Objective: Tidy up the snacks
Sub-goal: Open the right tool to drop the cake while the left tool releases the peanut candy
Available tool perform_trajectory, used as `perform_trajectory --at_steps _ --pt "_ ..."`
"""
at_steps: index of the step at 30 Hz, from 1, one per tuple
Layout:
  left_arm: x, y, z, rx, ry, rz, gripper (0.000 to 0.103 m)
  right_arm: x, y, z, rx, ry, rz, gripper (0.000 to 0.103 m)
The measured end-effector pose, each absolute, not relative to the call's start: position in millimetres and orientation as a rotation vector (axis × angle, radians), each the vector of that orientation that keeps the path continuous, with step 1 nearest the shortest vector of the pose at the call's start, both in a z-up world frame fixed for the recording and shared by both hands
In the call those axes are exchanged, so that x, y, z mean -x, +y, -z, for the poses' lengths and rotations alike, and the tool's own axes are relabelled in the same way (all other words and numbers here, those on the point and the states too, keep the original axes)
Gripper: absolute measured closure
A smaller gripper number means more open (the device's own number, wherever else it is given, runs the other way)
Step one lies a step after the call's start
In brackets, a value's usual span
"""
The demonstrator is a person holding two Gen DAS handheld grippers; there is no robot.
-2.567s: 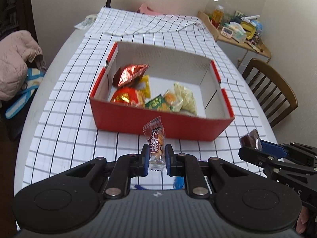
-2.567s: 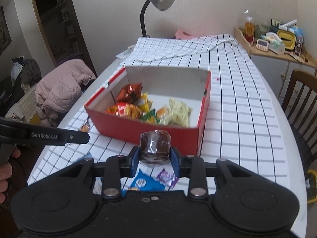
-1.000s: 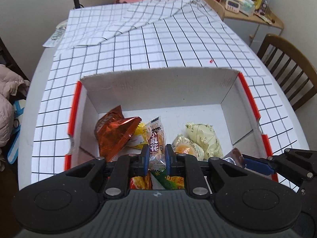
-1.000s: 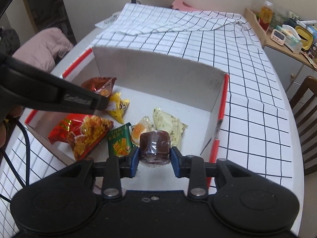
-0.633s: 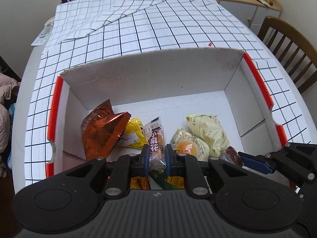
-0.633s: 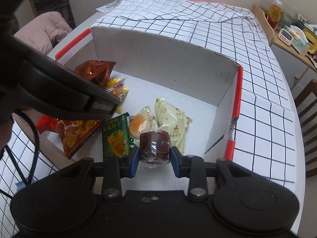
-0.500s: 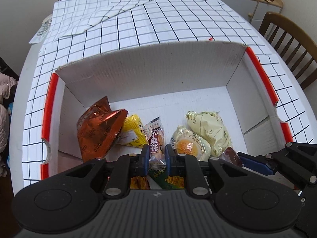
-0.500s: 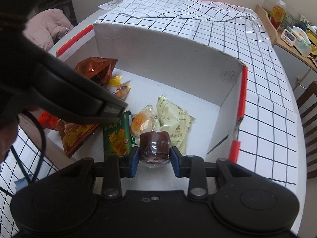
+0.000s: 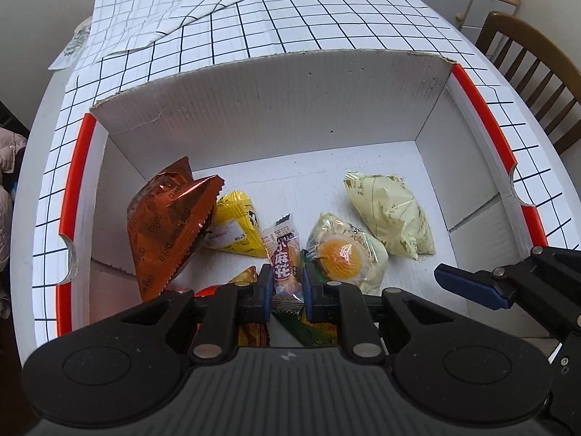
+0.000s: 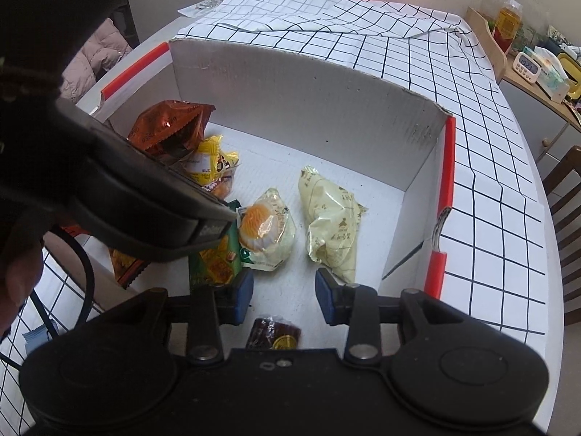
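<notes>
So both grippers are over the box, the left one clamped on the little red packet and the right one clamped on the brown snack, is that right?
Not quite. The right gripper is open: the right wrist view shows its fingers apart and the brown snack lying on the floor of the box below them. The left gripper is indeed clamped on the little red packet.

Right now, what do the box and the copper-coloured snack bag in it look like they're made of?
Box: looks like corrugated cardboard, matte white inside with fine fluting lines and a ragged torn top edge; red outer face, probably printed.
Copper-coloured snack bag: likely metallised plastic film, glossy, with sharp creases, bright glints and a zigzag-cut seal edge.
</notes>
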State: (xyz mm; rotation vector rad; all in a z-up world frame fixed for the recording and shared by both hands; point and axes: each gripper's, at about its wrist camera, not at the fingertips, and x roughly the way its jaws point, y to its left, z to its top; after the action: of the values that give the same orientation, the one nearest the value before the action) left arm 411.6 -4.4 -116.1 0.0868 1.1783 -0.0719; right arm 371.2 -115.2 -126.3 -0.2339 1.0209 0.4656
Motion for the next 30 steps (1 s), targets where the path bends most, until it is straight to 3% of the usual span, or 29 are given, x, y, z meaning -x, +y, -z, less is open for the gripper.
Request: perform_trajectory --at_steps 4,6,11,30 --pt "-407.9 -1.3 110.3 -0.058 1.173 0.079 0.086 -366.4 -118.9 121.2 0.213 1.006 -0.468 0.065" --pt "-405.4 -1.5 106.8 -0.053 1.167 0.082 0.085 -363.1 -119.9 117.9 0.208 0.996 -0.467 0.058" --pt "-398.3 0.3 96.6 -0.025 1.145 0.088 0.074 -354.8 -125.8 108.9 0.183 0.976 -0.469 0.052" --pt "-342.0 5.2 48.4 0.045 1.032 0.107 0.074 -311.1 -162.9 62.6 0.061 0.874 -0.509 0.032"
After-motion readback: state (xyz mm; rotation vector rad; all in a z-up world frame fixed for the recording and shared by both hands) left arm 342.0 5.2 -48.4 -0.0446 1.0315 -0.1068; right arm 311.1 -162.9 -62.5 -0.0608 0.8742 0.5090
